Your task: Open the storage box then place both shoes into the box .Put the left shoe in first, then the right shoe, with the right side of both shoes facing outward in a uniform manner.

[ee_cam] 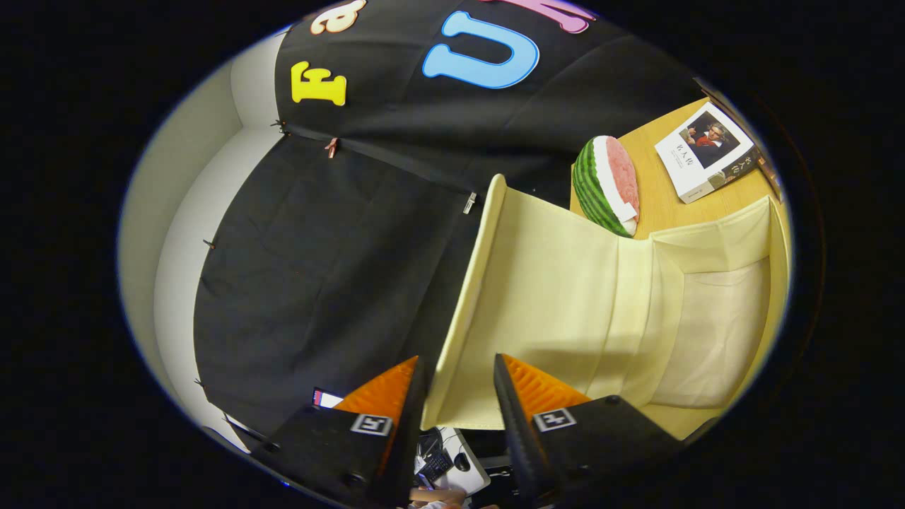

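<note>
The tool (458,396) sits at the bottom centre of the frame, its two fingers (385,392) spread with a gap between them, and the corner of the box's raised lid (537,297) stands in that gap; whether both fingers actually press on the lid edge cannot be told, since the right finger seems to lie over the flap's face and the left finger sits just beside its edge. The storage box (714,332) is pale yellow fabric, filling the centre right and lower right of the frame, with its lid swung up and its lighter inner lining showing to the right of the flap. The view is rolled, so the wooden surface (664,205) that carries the box appears in the upper right. On that surface, just beyond the box's far edge, lies a watermelon slice (606,185) with a striped green rind and pink flesh, and further toward the upper right a book (705,152) with a portrait on its cover, apart from the slice. Between the fingers at the very bottom, a keyboard and mouse (445,463) show on a desk far below.
</note>
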